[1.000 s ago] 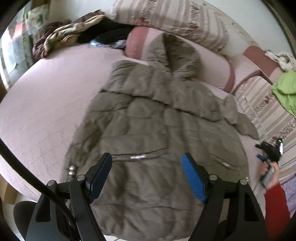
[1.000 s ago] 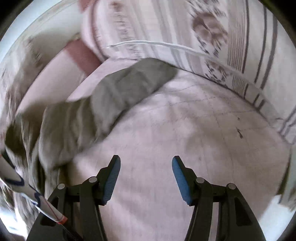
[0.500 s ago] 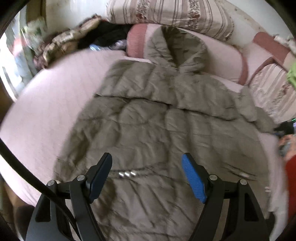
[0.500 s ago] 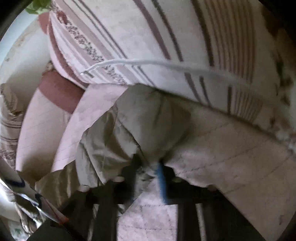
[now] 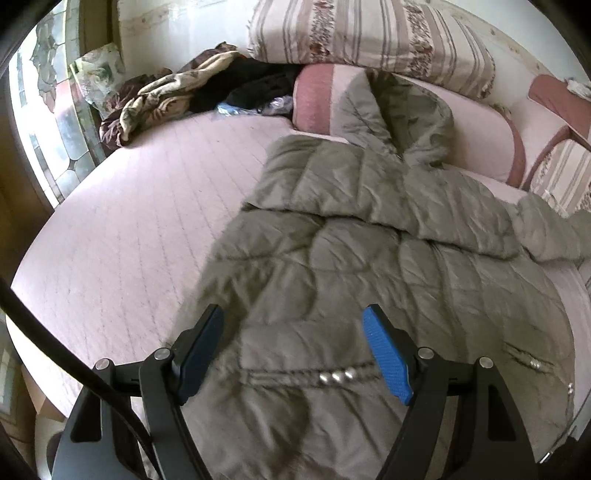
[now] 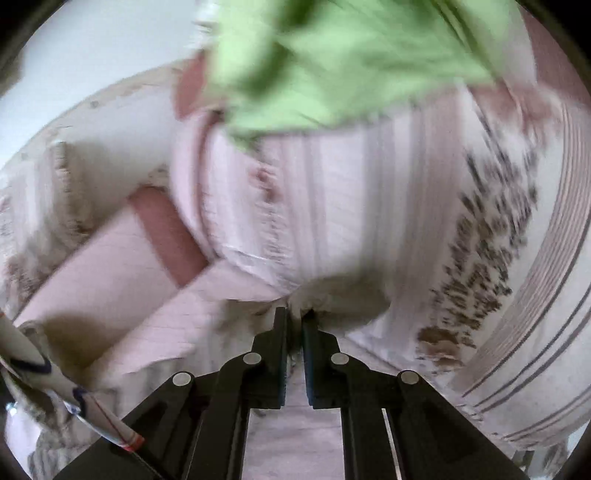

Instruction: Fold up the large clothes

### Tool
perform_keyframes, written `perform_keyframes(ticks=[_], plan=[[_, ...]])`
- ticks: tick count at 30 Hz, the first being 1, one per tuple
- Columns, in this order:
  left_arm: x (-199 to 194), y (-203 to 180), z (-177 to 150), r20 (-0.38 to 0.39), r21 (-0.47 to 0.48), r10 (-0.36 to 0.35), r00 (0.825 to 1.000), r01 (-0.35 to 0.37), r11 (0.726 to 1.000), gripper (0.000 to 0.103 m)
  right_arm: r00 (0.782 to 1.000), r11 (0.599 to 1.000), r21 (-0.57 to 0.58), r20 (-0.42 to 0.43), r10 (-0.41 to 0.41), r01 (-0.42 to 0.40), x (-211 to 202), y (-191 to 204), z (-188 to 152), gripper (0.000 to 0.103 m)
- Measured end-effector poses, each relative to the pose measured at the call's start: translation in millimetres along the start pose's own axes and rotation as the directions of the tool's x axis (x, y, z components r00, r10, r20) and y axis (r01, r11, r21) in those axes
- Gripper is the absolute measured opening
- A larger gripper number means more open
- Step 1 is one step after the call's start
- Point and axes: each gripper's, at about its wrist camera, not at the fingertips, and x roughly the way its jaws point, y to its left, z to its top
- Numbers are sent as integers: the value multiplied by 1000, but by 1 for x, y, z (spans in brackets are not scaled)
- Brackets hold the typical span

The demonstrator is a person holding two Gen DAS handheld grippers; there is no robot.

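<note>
An olive quilted hooded jacket [image 5: 369,229] lies spread flat on the pink bed [image 5: 147,221], with its hood [image 5: 399,110] against the bolster. My left gripper [image 5: 293,314] hovers open over the jacket's lower part, near a pocket with metal snaps [image 5: 336,376], and holds nothing. The jacket's right sleeve [image 5: 546,236] runs off toward the right edge. In the blurred right wrist view, my right gripper [image 6: 294,314] is lifted. Its jaws are closing the last sliver on a thin pinch of puckered fabric, apparently the sleeve end.
Striped floral pillows [image 5: 369,33] and a pink bolster [image 5: 314,99] line the head of the bed. A heap of dark and patterned clothes [image 5: 166,92] sits at the back left. A green garment [image 6: 332,55] lies on a striped quilt [image 6: 369,203] ahead of the right gripper.
The right gripper went from open over the sheet to closed on the sleeve end, then rose. The left gripper dipped and moved left over the jacket, still open.
</note>
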Motion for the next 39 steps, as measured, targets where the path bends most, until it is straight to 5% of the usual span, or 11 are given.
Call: perform_keyframes(ticks=[4, 8, 13, 17, 23, 24, 29, 31, 34, 37, 39], plan=[[12, 25, 13, 38, -28, 3, 999, -2, 1000, 77, 990, 988, -62, -7, 139, -139, -40, 62, -6, 7], [22, 51, 26, 92, -62, 28, 995, -22, 998, 77, 951, 944, -128, -90, 295, -305, -65, 145, -36, 7], [32, 96, 26, 105, -168, 41, 994, -23, 986, 77, 876, 845, -249, -235, 421, -473, -95, 252, -115, 7], [45, 124, 24, 56, -229, 32, 998, -18, 973, 77, 793, 735, -319, -373, 482, -598, -103, 331, -193, 7], [47, 139, 30, 72, -267, 23, 997, -3, 964, 77, 705, 587, -412, -547, 452, -697, -101, 403, -303, 6], [47, 140, 30, 70, -270, 20, 997, -1, 963, 77, 700, 565, -434, -571, 429, -701, -98, 412, -321, 7], [48, 146, 29, 59, -292, 7, 998, 11, 956, 77, 758, 509, -570, -563, 329, -644, -98, 427, -365, 13], [49, 149, 29, 54, -304, -2, 999, 19, 953, 77, 755, 487, -582, -562, 339, -652, -105, 423, -361, 19], [53, 149, 29, 44, -309, -16, 999, 29, 951, 77, 752, 468, -590, -540, 378, -659, -122, 413, -346, 46], [55, 148, 30, 33, -308, -35, 999, 44, 950, 77, 739, 470, -569, -517, 432, -674, -131, 418, -327, 49], [56, 147, 31, 33, -307, -45, 998, 53, 950, 77, 760, 499, -574, -478, 440, -650, -132, 422, -320, 49]])
